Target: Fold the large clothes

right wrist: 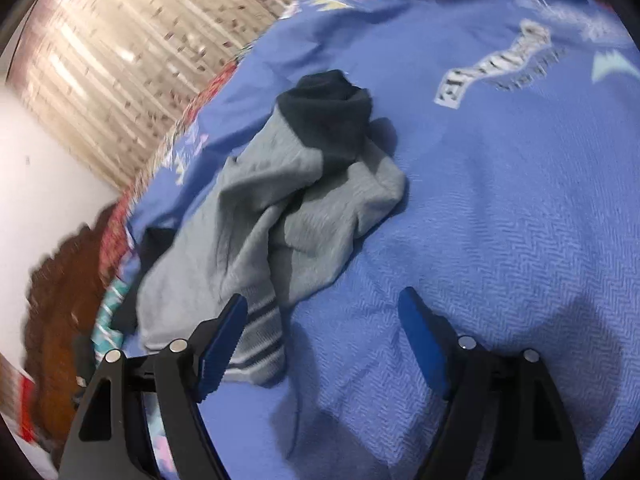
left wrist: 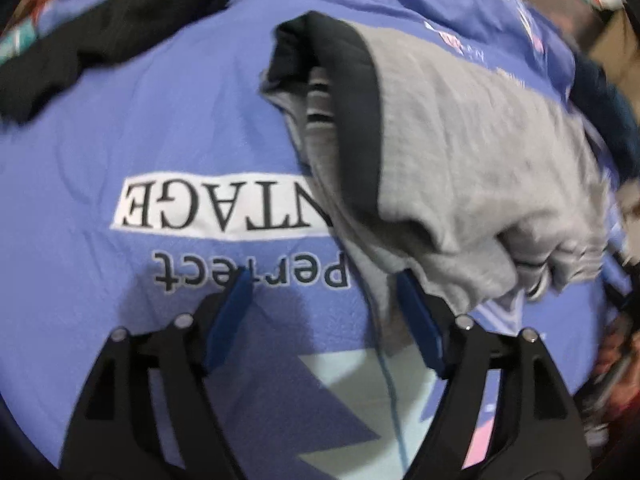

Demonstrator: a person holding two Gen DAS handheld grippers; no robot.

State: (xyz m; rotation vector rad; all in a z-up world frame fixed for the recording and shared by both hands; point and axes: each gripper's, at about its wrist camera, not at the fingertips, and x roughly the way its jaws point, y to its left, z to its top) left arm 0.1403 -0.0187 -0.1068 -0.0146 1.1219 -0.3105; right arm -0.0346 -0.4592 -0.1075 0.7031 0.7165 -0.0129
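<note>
A grey garment with dark collar and striped cuffs [left wrist: 460, 168] lies crumpled on a blue bedspread [left wrist: 120, 128] printed with upside-down words. My left gripper [left wrist: 326, 292] is open and empty, hovering just before the garment's near edge; its right finger [left wrist: 420, 320] is close to the grey cloth. In the right wrist view the same grey garment [right wrist: 280, 216] lies bunched, dark collar at its far end. My right gripper [right wrist: 324, 312] is open and empty, its left finger [right wrist: 224, 340] over the striped cuff [right wrist: 260, 344].
A black garment [left wrist: 100, 36] lies on the bedspread at the far left. A dark blue cloth [left wrist: 604, 112] is at the right edge. The bed's edge, a brown floor patch [right wrist: 60, 300] and a tan curtain or wall [right wrist: 120, 60] are left of the right gripper.
</note>
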